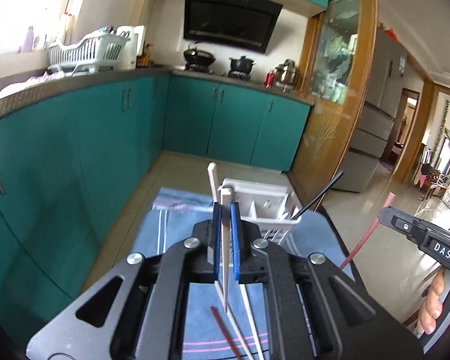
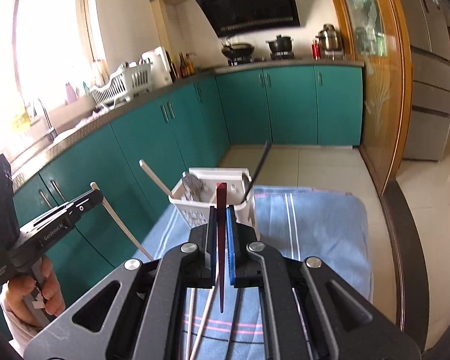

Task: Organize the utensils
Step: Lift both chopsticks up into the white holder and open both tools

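Two chopsticks are up off the cloth, one in each tool. In the left wrist view, the left tool (image 1: 225,234) has its blue pads pressed together on a pale chopstick (image 1: 224,258), which stands nearly upright between them, its thick end above the pads and its thin end hanging over the blue cloth (image 1: 153,234). More chopsticks lie on the cloth under the tool: two pale ones (image 1: 249,315) and a dark red one (image 1: 225,333), partly covered by the tool's body. Just beyond stands a white caddy (image 1: 264,207) with a black utensil (image 1: 321,195) leaning out of its right end and a pale stick rising at its left. At the right edge, the right tool (image 1: 387,213) pinches a red chopstick (image 1: 372,228); a hand (image 1: 435,303) grips its handle.

In the right wrist view, the right tool (image 2: 220,231) is clamped on that red chopstick (image 2: 221,240), held upright. The caddy (image 2: 213,201) sits on the cloth (image 2: 315,228) straight ahead, something grey and blurred inside it. At left, the left tool (image 2: 97,196) carries its pale chopstick (image 2: 120,225) slanting down. Teal cabinets (image 2: 285,105), a counter with a dish rack (image 2: 123,85), a stove with pots and a black hood fill the kitchen behind. The tabletop itself is hidden under the cloth except for a dark rim (image 2: 405,240) at right.
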Available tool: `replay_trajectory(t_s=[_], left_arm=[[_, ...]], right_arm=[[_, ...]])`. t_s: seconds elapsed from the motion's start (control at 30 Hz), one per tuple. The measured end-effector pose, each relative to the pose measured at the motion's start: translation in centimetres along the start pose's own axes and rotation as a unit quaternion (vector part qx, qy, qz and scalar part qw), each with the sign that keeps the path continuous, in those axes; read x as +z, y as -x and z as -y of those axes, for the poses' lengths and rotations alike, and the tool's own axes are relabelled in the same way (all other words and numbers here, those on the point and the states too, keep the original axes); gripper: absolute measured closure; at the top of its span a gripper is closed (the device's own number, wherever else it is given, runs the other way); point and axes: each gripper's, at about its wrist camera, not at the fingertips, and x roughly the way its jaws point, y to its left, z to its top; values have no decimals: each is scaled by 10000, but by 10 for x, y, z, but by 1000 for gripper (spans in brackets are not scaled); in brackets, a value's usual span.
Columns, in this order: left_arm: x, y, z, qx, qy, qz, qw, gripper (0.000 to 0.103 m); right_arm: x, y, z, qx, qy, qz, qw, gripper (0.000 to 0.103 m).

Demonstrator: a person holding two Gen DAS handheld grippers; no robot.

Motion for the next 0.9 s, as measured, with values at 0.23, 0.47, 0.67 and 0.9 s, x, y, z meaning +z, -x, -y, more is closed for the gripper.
replay_trajectory(t_s=[0.23, 0.47, 0.67, 0.9], left_arm=[[71, 24, 17, -50, -235, 746, 9969, 97], [121, 13, 32, 281, -363, 1304, 9904, 97], [109, -46, 21, 200, -50, 1001, 9948, 97], [68, -97, 8, 508, -63, 699, 9962, 97]], right_arm=[[48, 7, -12, -66, 202, 525, 9984, 96], [98, 7, -19, -327, 223, 1396, 9894, 96], [102, -38, -11, -598, 39, 1480, 9872, 96], [66, -96, 5, -499, -170, 1189, 9915, 96]])
